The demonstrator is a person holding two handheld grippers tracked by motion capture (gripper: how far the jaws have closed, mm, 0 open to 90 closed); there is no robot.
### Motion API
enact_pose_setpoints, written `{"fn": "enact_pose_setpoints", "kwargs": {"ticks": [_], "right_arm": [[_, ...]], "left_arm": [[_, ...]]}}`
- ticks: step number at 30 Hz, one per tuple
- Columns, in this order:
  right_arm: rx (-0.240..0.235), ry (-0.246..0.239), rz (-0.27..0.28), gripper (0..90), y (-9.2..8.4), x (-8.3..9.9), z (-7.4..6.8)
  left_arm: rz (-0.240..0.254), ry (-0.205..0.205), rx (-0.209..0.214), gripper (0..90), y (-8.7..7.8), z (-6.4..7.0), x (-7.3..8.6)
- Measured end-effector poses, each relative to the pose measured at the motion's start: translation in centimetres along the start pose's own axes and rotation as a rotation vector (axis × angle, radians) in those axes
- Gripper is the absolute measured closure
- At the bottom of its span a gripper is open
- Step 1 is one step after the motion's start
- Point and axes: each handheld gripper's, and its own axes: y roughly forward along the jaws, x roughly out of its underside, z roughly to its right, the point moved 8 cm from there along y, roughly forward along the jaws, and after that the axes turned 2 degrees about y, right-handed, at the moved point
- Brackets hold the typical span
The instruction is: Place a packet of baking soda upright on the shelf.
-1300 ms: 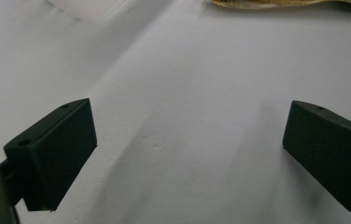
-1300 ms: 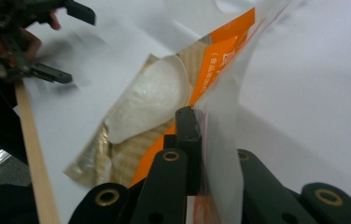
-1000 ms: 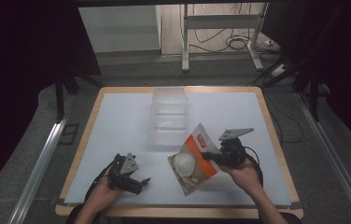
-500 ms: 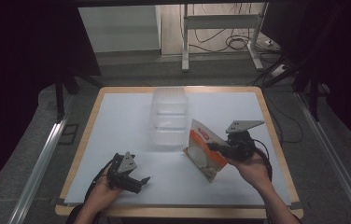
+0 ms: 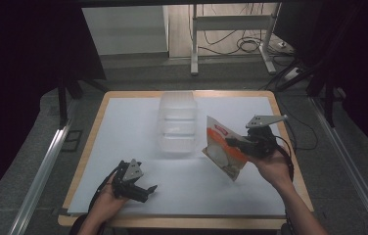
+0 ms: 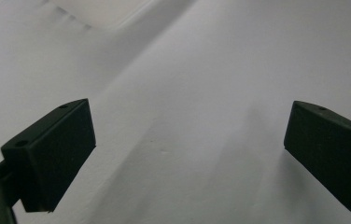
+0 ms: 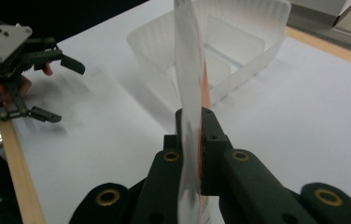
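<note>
A flat snack bag (image 5: 222, 146), orange and white with a red label, hangs tilted above the table, pinched by my right gripper (image 5: 233, 142). In the right gripper view the bag (image 7: 190, 70) stands edge-on between the jaws of that gripper (image 7: 193, 140), which is shut on it. Just left of the bag sits a clear plastic container (image 5: 177, 122), also seen as the container (image 7: 239, 42) beyond the bag. My left gripper (image 5: 148, 192) rests low near the table's front left, open; its wide-apart jaws of the left gripper (image 6: 187, 158) frame bare white table.
The white table top (image 5: 123, 132) has a wooden rim (image 5: 94, 127). Beyond the far edge stand metal stand legs (image 5: 194, 44) and floor cables (image 5: 250, 46). A rail (image 5: 45, 166) runs along the left side.
My right gripper has lifted the bag off the table and carried it up and right, tilting it upright. The left gripper stayed in place.
</note>
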Motion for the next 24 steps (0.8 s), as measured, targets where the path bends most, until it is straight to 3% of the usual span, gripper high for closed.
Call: {"fn": "enact_pose_setpoints", "kwargs": {"ticks": [11, 17, 24], "right_arm": [[0.032, -0.005, 0.034, 88.5, -0.5, -3.2, 1.9], [0.040, -0.027, 0.035, 88.5, 0.3, -5.3, 2.7], [0.019, -0.039, 0.037, 88.5, 1.5, -6.8, 2.7]], "left_arm": [[0.012, -0.022, 0.012, 2.1, -0.2, -0.1, -0.1], [0.010, -0.020, 0.013, 2.1, -0.1, -0.1, -0.1], [0.012, -0.022, 0.013, 2.1, -0.1, -0.1, 0.0]]}}
